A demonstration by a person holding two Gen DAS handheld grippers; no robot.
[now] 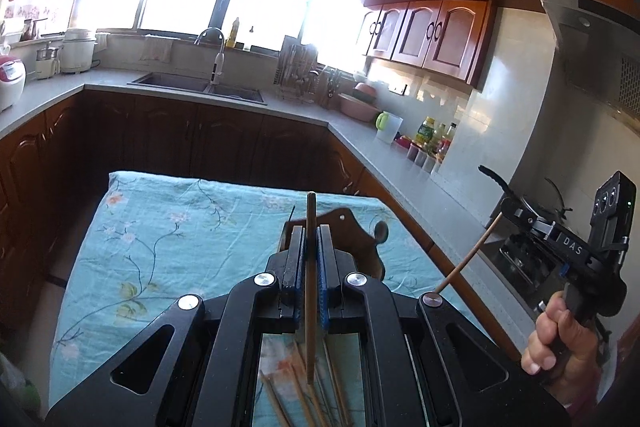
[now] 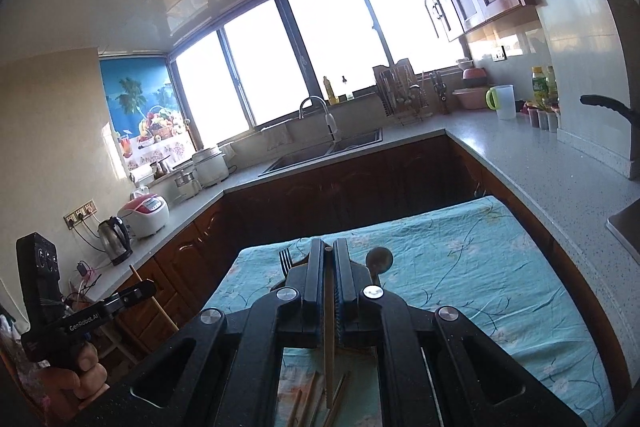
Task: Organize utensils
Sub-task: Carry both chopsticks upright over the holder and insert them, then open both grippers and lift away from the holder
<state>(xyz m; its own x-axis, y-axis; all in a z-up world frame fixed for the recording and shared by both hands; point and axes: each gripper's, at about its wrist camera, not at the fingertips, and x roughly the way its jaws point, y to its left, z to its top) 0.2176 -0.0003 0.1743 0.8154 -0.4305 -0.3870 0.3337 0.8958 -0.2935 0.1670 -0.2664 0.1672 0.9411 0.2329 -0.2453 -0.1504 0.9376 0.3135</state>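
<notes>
**me:** Wood in both hands right now. My left gripper (image 1: 310,227) is clamped on a chopstick (image 1: 310,267); it stands nearly upright between the blue pads and its tip sticks out past the fingertips. My right gripper (image 2: 329,255) is squeezed onto a second chopstick (image 2: 329,327) the same way, and from the left camera you can see that stick (image 1: 466,259) slanting down out of it.

**other:** Where's the rest of the stuff?

**me:** A loose bunch of chopsticks (image 1: 304,391) is lying on the tabletop under the left gripper, criss-crossed on the teal floral cloth (image 1: 160,235). The right camera catches the same pile (image 2: 320,403) beneath its own fingers. Further along the cloth there's a fork (image 2: 285,261) to the left of the right gripper and a spoon (image 2: 379,259) to the right of it. Both seem to rest against something dark brown (image 1: 352,227), but my grippers hide most of it, so I can't tell what it is.

**other:** Both grippers off the cloth?

**me:** Yep, both are held above it. You can see my right hand (image 1: 556,331) wrapped round the handle on the right, and my left hand (image 2: 86,367) in the other view.
</notes>
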